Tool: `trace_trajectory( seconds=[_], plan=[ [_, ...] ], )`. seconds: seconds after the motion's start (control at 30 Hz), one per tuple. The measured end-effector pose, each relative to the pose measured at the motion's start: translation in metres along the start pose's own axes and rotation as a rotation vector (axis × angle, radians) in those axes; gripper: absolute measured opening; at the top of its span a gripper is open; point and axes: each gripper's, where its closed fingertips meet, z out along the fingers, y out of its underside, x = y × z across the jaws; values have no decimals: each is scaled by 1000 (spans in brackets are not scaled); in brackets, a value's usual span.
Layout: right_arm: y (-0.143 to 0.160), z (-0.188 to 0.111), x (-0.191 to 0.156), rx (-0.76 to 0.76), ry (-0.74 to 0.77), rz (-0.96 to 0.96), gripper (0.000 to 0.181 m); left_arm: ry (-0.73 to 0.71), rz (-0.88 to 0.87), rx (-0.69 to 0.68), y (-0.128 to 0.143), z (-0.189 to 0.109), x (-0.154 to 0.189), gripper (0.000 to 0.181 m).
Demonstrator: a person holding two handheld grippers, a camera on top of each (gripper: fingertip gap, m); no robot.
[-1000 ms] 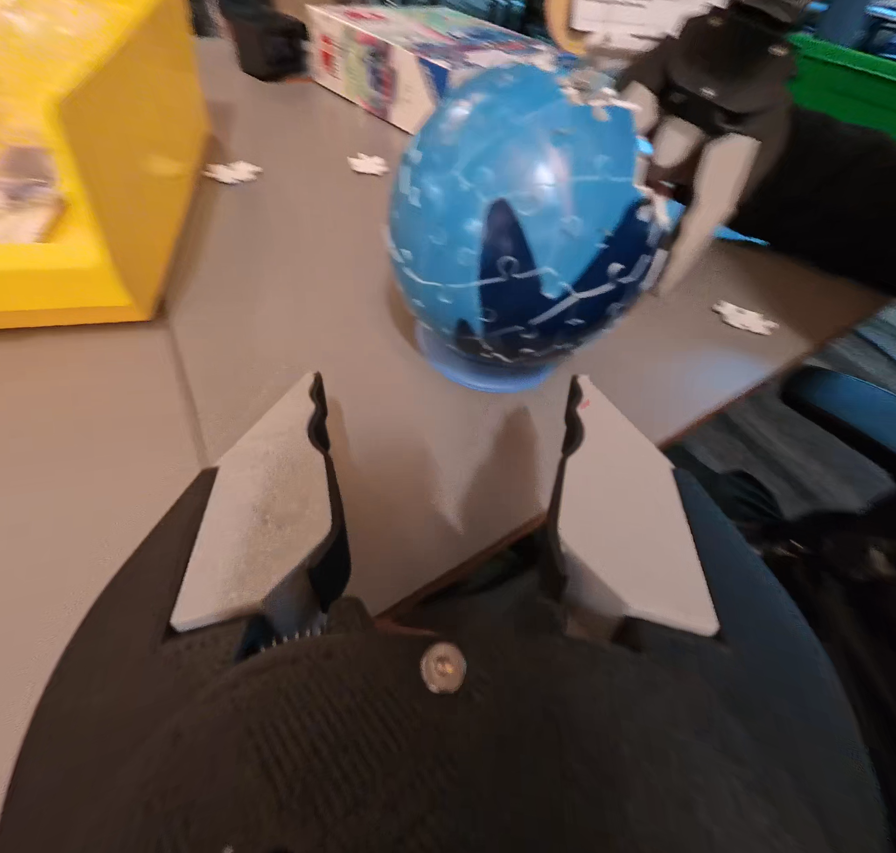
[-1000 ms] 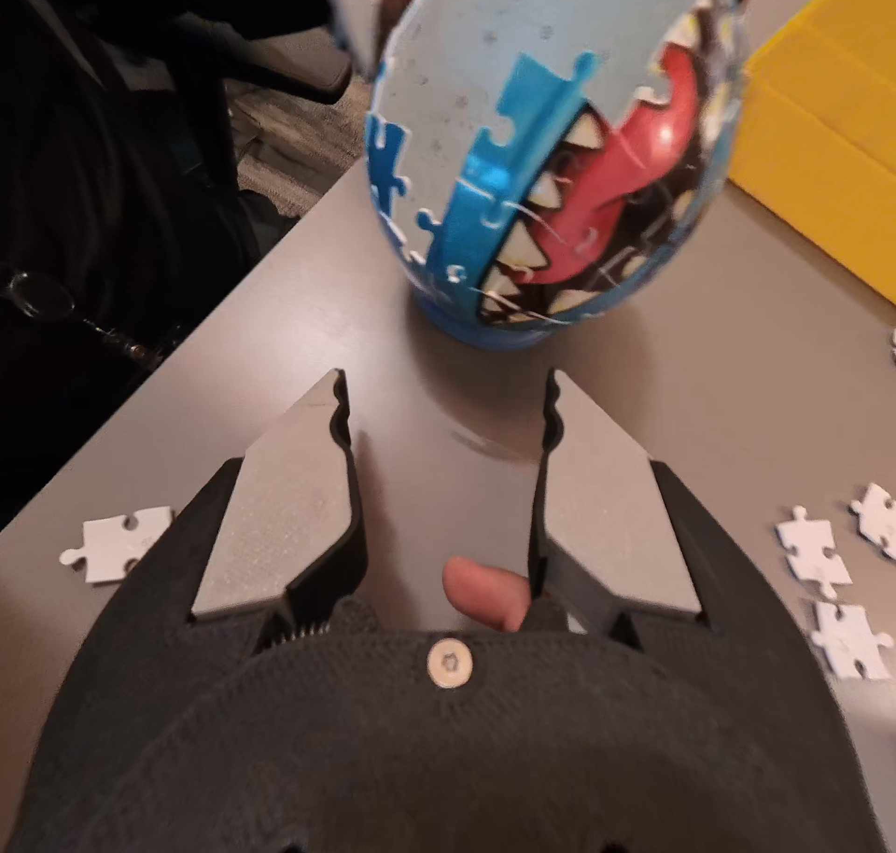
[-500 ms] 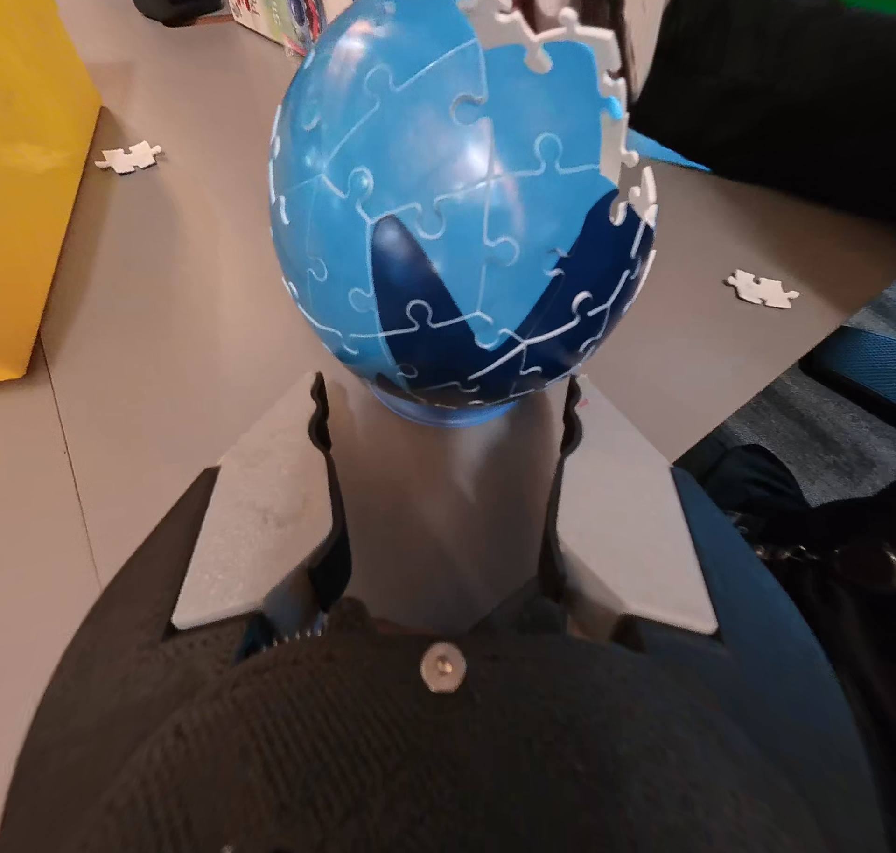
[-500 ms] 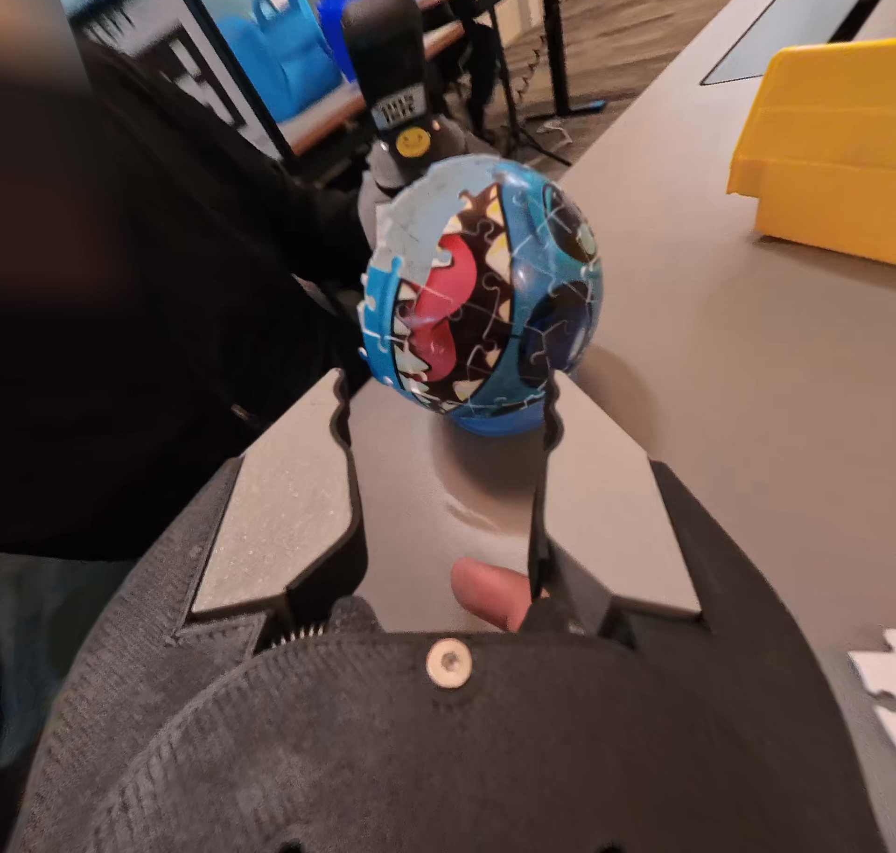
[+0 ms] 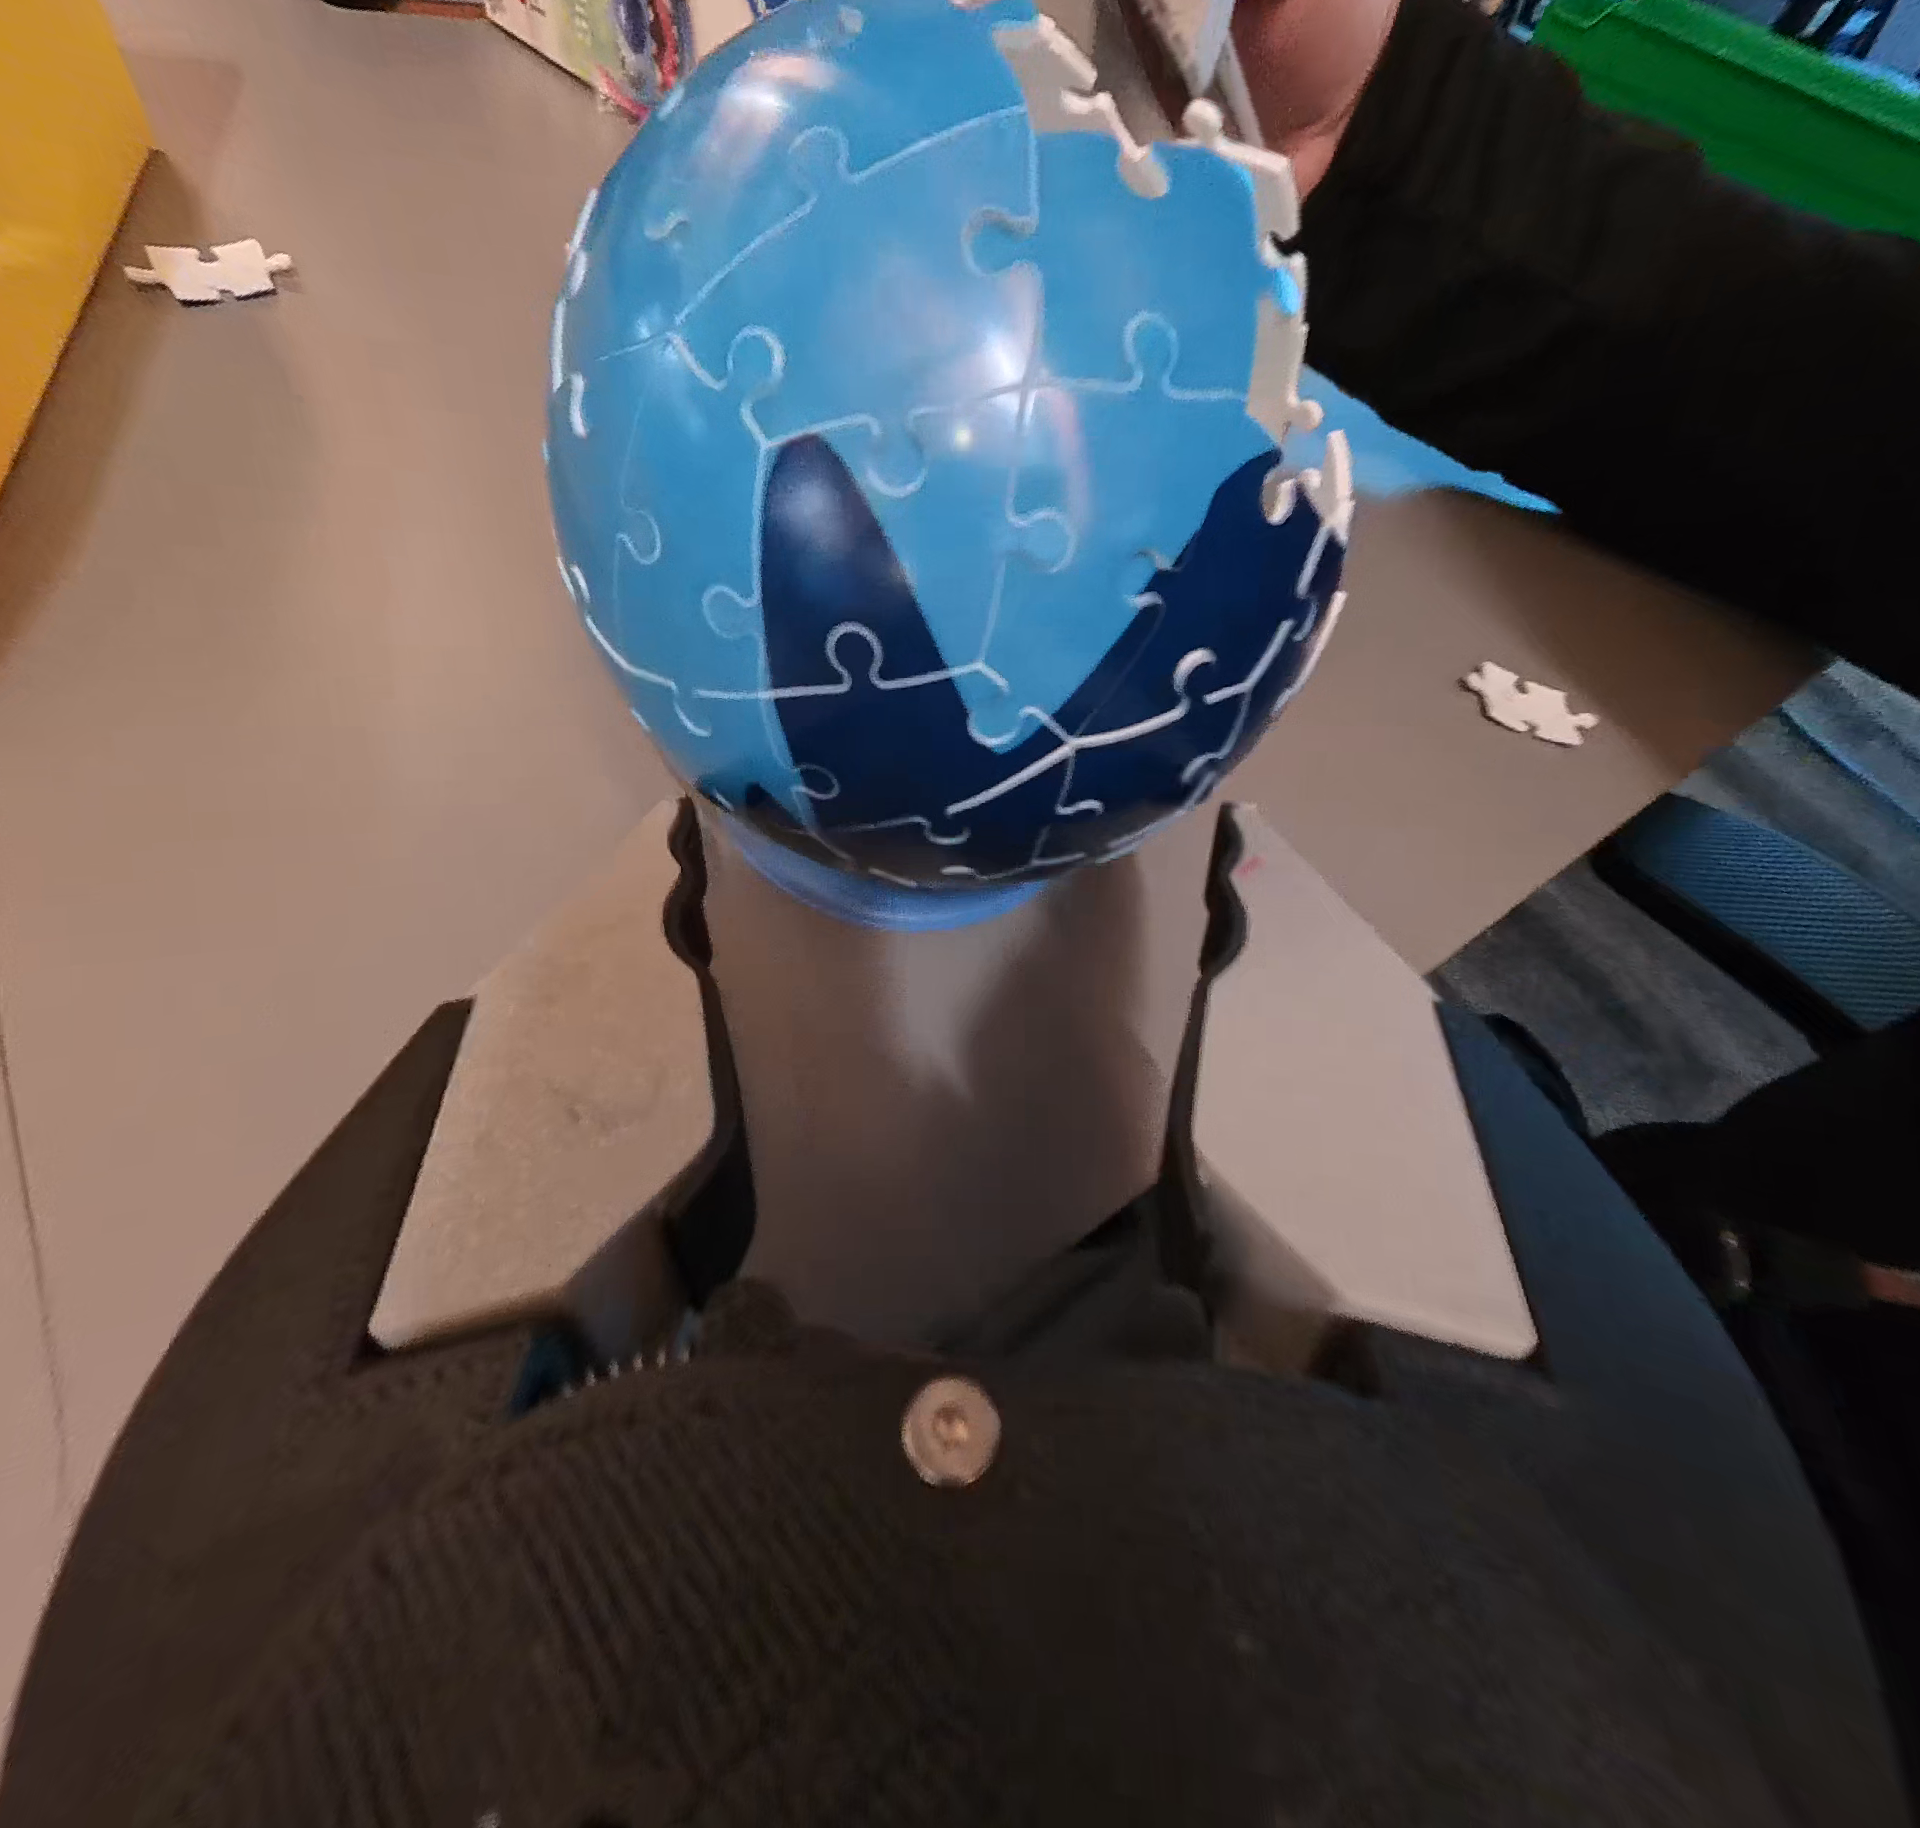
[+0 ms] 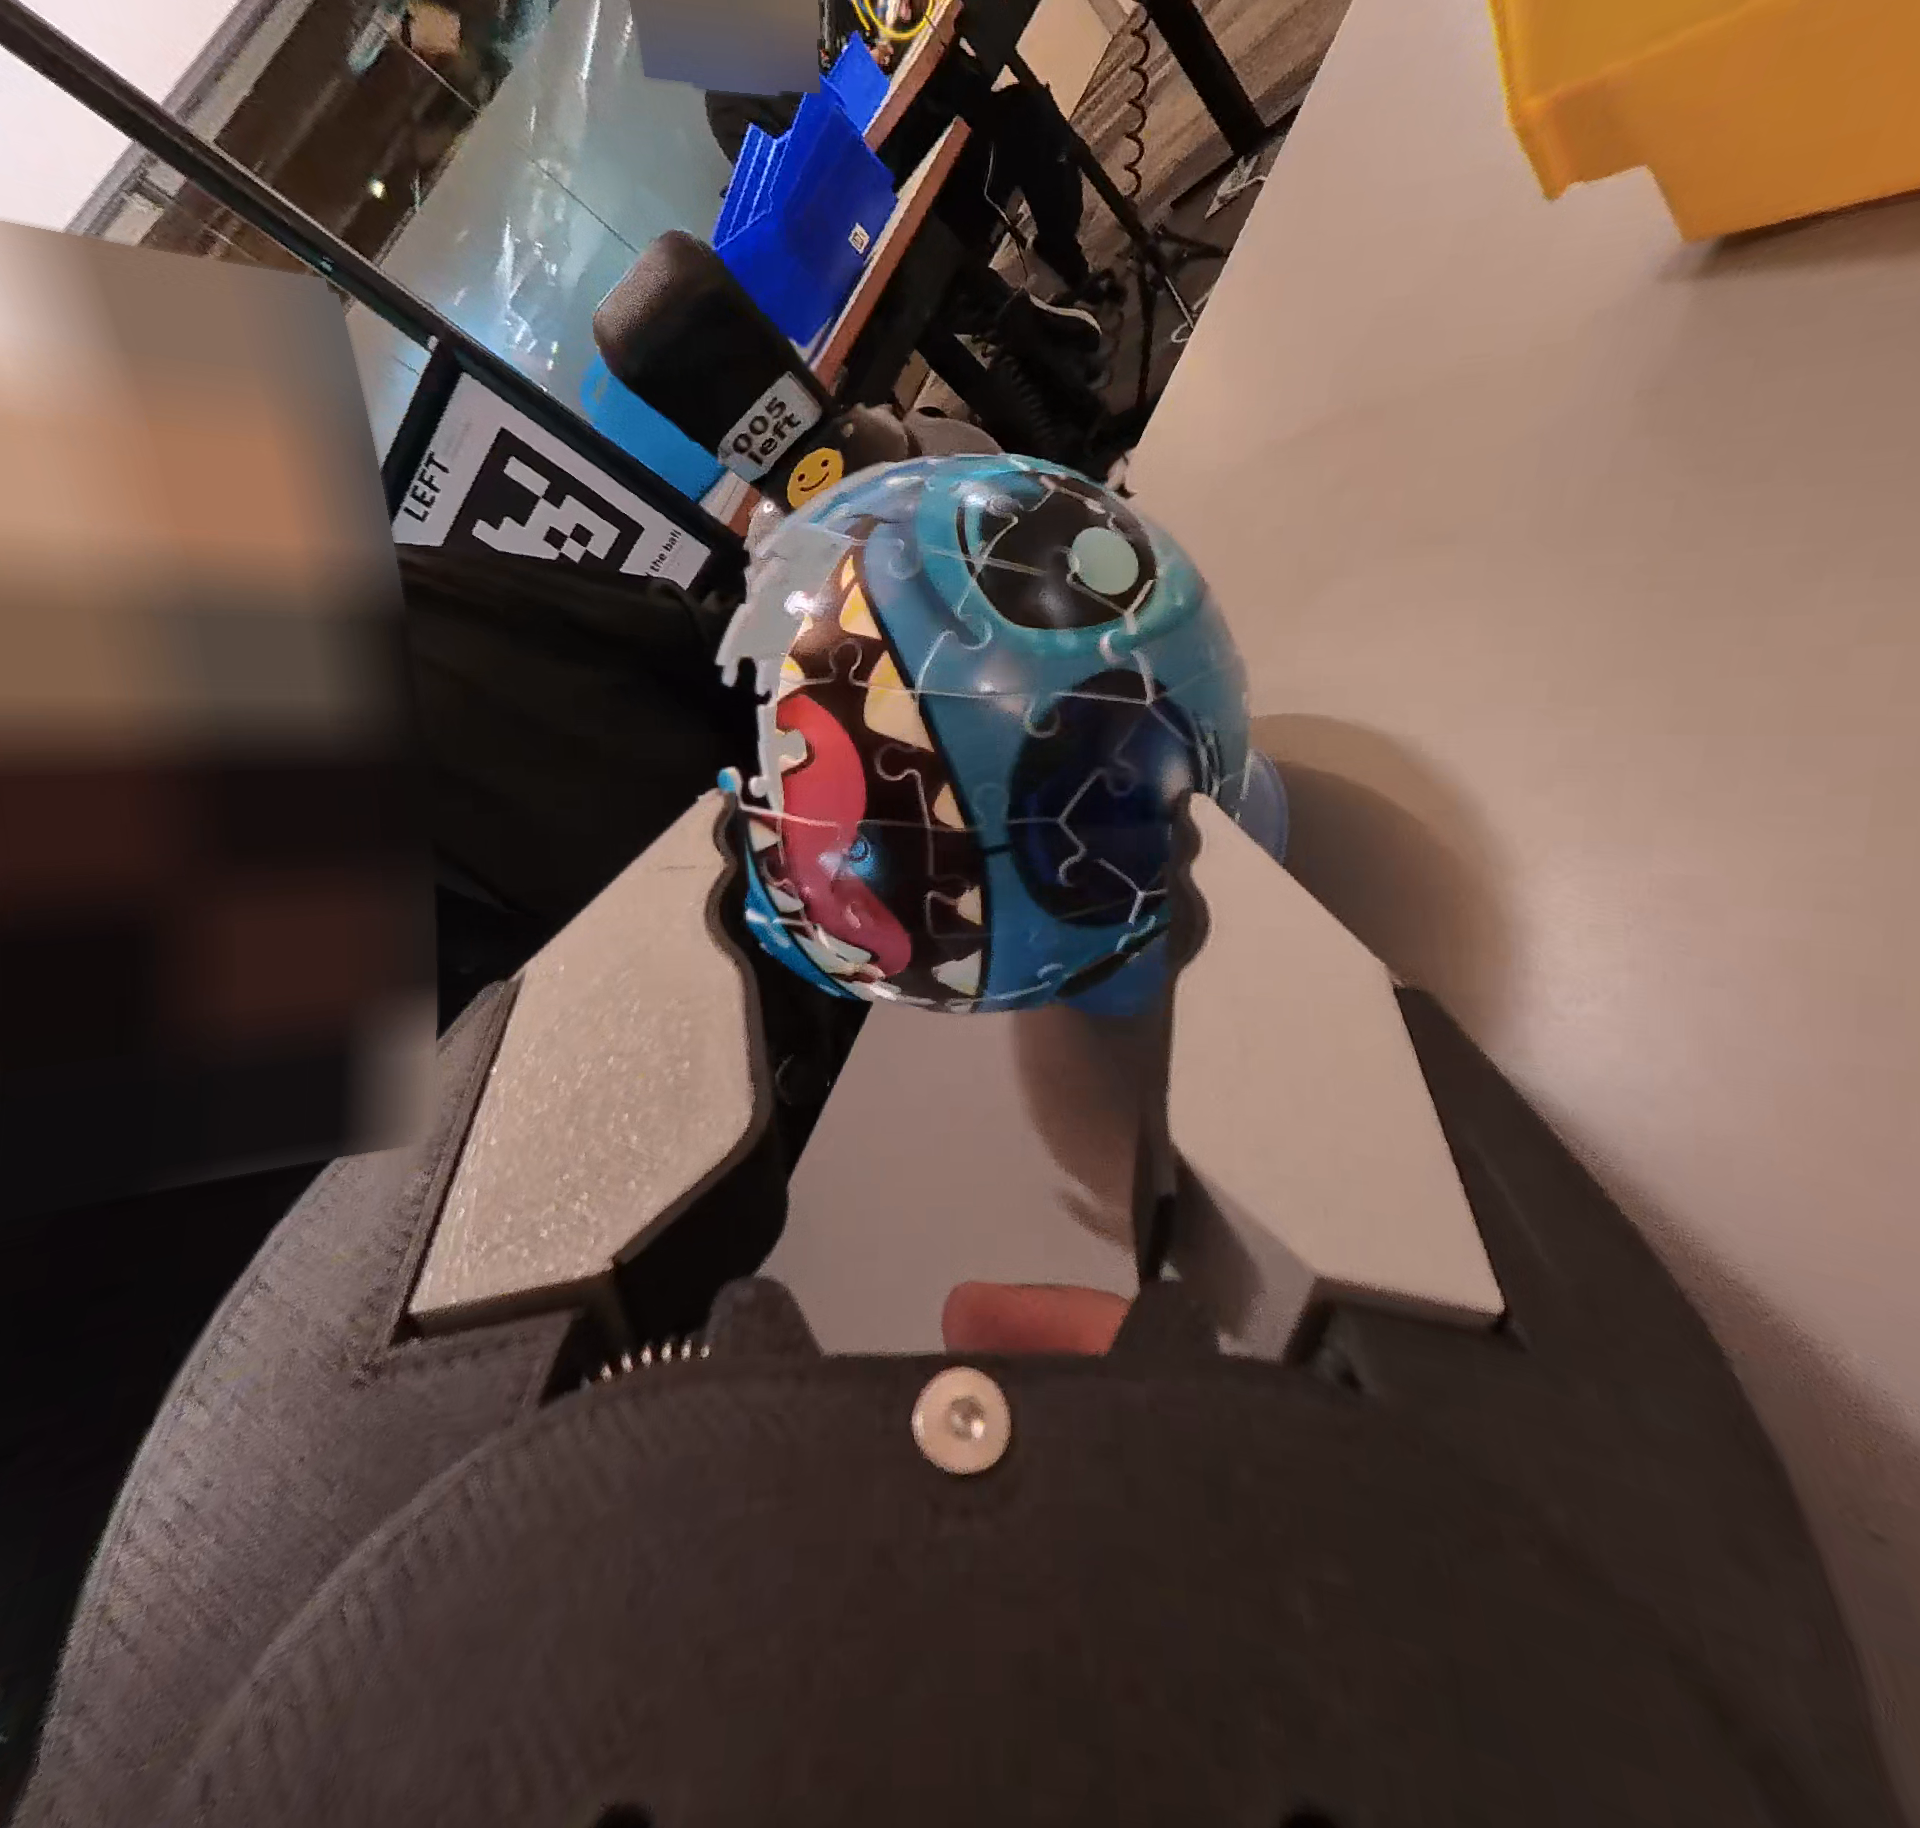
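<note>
A partly built blue puzzle ball (image 5: 935,428) stands on a blue ring stand (image 5: 883,895) on the grey table (image 5: 312,635). Its top right edge is open, with white piece backs showing. My left gripper (image 5: 956,843) is open, its tips on either side of the ball's base and stand. In the right wrist view the ball (image 6: 987,739) shows a cartoon face with an eye, teeth and a red tongue. My right gripper (image 6: 961,828) is open, tilted, with the ball's lower half between its tips. I cannot tell whether the fingertips (image 6: 1195,833) touch it.
A yellow bin (image 5: 52,168) stands on the left, also in the right wrist view (image 6: 1714,43). A puzzle box (image 5: 644,2) lies behind the ball. Loose white pieces (image 5: 208,270) (image 5: 1527,703) lie on the table. A person's black sleeve (image 5: 1610,344) and a green bin (image 5: 1745,116) are on the right, near the table edge. Spacing between my two grippers at the tips: around 10 centimeters.
Both grippers have closed in on the ball, which now sits between each pair of tips. The right gripper has swung round the ball and tilted. Both jaw openings are unchanged.
</note>
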Motion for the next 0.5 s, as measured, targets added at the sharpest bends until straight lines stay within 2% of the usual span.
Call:
trace_trajectory(
  seconds=[0.17,0.3,0.4,0.5],
  plan=[
    [1,1,1,4,9,23,79,12,17,5,-2,1,0,97],
    [8,2,2,-35,58,-33,78,34,73,14,-5,-5,-4,95],
    [8,3,3,-45,94,-80,79,6,161,26,-9,-12,-13,94],
    [6,2,-2,-29,77,-48,82,-47,195,22,-11,-21,-25,96]
  ],
)
